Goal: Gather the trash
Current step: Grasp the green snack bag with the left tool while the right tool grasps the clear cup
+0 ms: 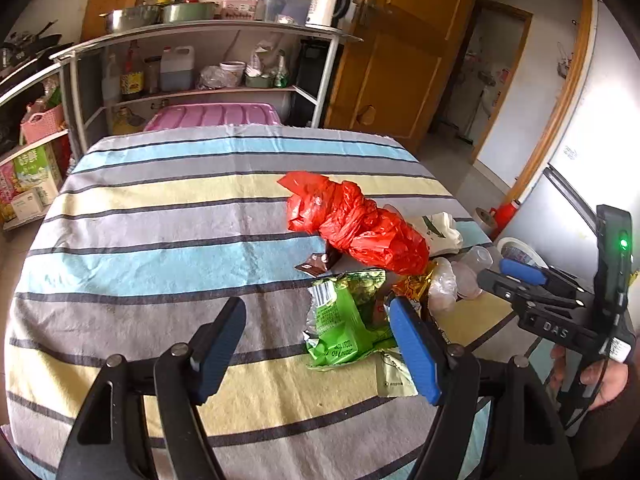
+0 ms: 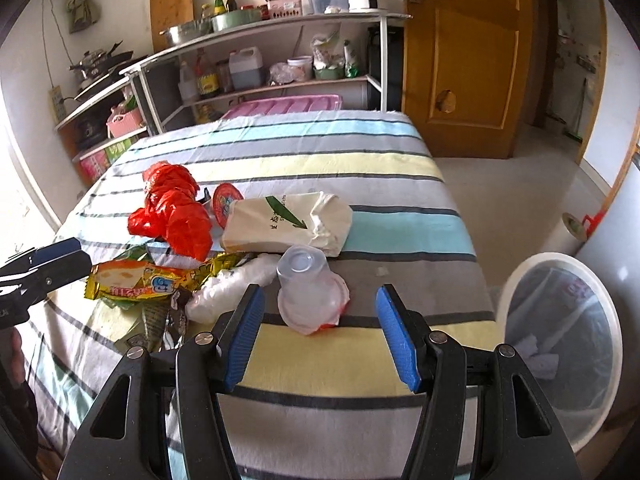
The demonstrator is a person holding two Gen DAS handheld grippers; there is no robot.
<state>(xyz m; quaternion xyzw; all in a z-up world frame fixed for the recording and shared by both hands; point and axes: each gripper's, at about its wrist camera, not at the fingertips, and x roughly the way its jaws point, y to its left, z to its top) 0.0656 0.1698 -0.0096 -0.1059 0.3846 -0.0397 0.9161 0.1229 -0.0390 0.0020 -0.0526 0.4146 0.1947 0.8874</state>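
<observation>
Both grippers over the striped table (image 2: 360,168) now, trash heaped along its right half. Left gripper (image 1: 320,344) hangs wide, nothing between the pads, and the green wrapper (image 1: 344,320) lies just ahead and to the right of its gap, brushing up against the right-hand pad in that view. Right gripper (image 2: 320,332) wide as well, empty, and dead ahead of it sits the clear cup (image 2: 308,288), tipped on its side, its base pointing away toward the far edge. So the cup's long axis runs near-to-far, straight down the line of the fingers, and the jaws would straddle its walls.

Beyond the cup, the tissue pack (image 2: 284,224); left of that, the red bag (image 2: 176,212) and the yellow wrapper (image 2: 140,280). The bin (image 2: 560,344) stands off the table's right edge, close beside the right gripper.

My call: the right hand is the nearer one for the cup, and its path to the bin is short.
</observation>
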